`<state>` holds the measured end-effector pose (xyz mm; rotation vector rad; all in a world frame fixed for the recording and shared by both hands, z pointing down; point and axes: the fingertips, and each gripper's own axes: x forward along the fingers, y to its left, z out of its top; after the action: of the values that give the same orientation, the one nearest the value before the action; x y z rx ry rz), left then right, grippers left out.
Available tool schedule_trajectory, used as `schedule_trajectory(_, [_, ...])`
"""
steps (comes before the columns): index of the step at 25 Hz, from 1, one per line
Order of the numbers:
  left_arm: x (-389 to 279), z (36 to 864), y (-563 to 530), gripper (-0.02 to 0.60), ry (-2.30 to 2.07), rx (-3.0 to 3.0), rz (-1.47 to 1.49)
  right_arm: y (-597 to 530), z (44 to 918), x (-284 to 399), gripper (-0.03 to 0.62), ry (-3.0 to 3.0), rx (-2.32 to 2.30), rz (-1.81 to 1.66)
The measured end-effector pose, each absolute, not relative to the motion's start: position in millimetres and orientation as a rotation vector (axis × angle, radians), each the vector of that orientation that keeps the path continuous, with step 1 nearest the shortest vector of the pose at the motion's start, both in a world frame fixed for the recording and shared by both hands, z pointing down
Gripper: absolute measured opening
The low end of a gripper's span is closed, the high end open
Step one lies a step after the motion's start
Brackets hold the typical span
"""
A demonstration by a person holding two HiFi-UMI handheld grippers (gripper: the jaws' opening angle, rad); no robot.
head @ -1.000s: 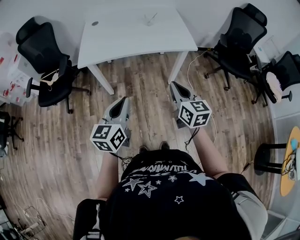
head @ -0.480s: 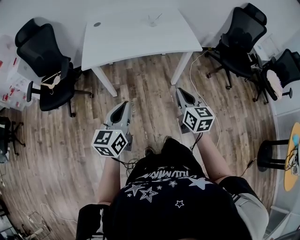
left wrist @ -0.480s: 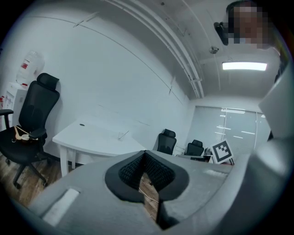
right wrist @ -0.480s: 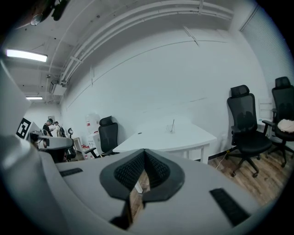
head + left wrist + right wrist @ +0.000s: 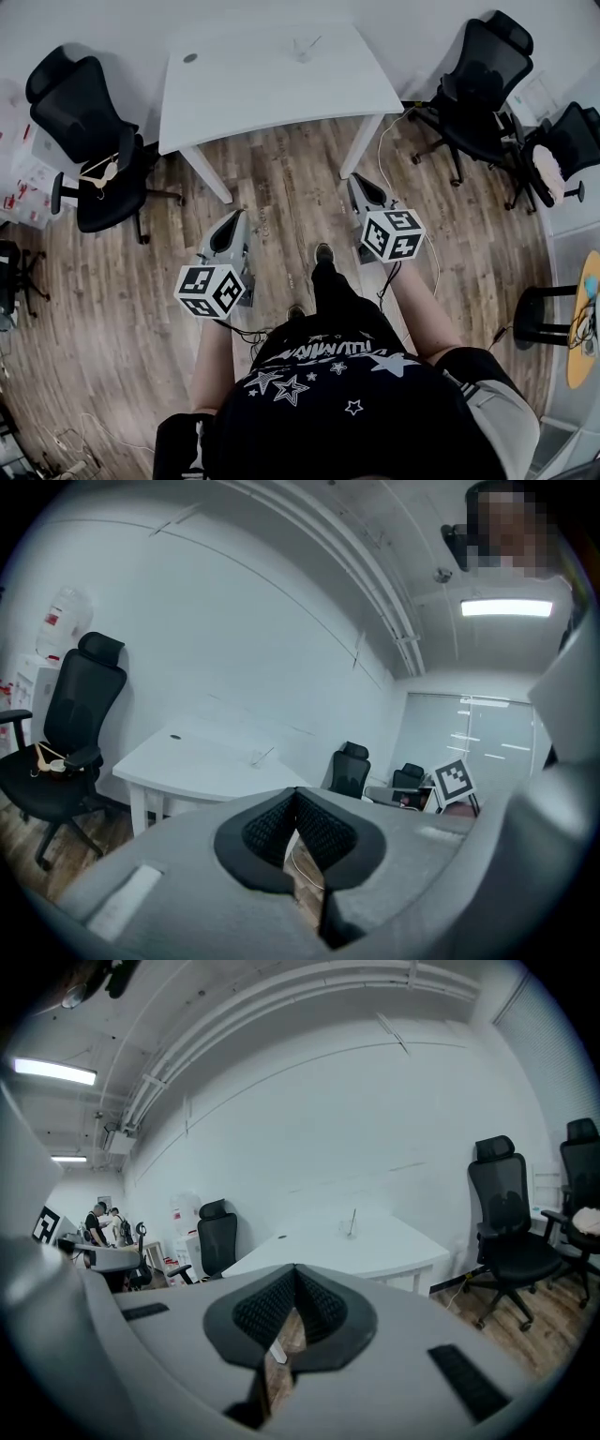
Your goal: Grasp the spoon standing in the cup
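Fingers (image 5: 270, 829) pressed together and empty on the left gripper (image 5: 235, 219) and right gripper (image 5: 352, 181), the person has stepped toward the worktop (image 5: 244, 89), where the spoon (image 5: 352, 1217) stands in its cup (image 5: 347, 1229), well beyond reach.

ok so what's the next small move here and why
Probably step closer to the table first: the cup with the spoon stands near its far edge, well beyond both grippers. The right gripper and left gripper are shut and empty over the floor, so opening can wait.
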<state>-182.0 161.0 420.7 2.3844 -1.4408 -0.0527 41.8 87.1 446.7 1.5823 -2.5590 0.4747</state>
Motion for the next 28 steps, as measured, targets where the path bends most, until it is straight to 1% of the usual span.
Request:
schedule_trajectory(5, [-182,421,123,0.008,-1.501,2.347,-0.05,38,447,43,0.009,-2.599,1.554,0.497])
schedule_trajectory(12, [-164,430,58,0.008,-1.523,2.325,0.009,-42,453,58,0.009,-2.614,1.555,0.552])
schedule_trajectory(28, [-104,425,-62,0.008,-1.593,2.287,0.022,-173,455,106,0.009,-2.669,1.478,0.601])
